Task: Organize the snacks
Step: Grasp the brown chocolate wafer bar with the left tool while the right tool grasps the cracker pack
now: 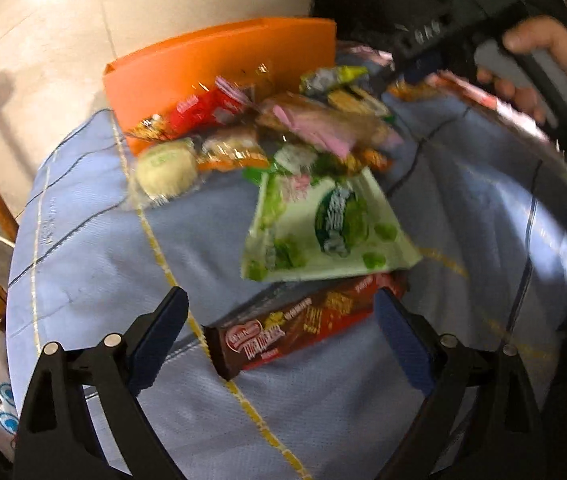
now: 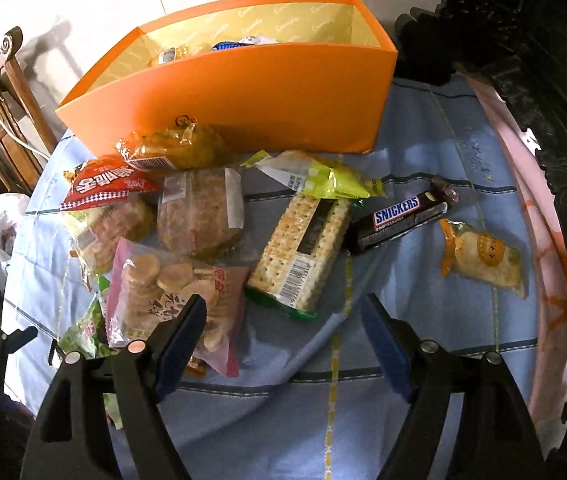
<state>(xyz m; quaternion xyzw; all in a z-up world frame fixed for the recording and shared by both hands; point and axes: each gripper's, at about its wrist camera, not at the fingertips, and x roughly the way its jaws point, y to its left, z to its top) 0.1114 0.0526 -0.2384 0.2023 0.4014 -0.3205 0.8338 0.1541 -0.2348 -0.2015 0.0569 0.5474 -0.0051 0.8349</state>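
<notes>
Hovering over the pale blue checked tablecloth point(image 2: 423, 240), the right gripper point(image 2: 283, 332) has its jaws spread wide with only cloth between them. Just beyond lie a clear packet of square crackers point(image 2: 303, 248) and a pink bag of round biscuits point(image 2: 163, 280), partly hidden by the near finger. Further right sit a dark Snickers bar point(image 2: 397, 220) and a small yellow-trimmed rice cracker pack point(image 2: 483, 260).

The left gripper point(image 1: 279, 320) is spread too, a brown-and-red chocolate wafer bar point(image 1: 299, 328) lying loose between its fingers. Past it, a blurred pale green pouch point(image 1: 323, 228). Farthest, the tall orange cardboard box point(image 2: 243, 100); its contents barely peek over the rim.
</notes>
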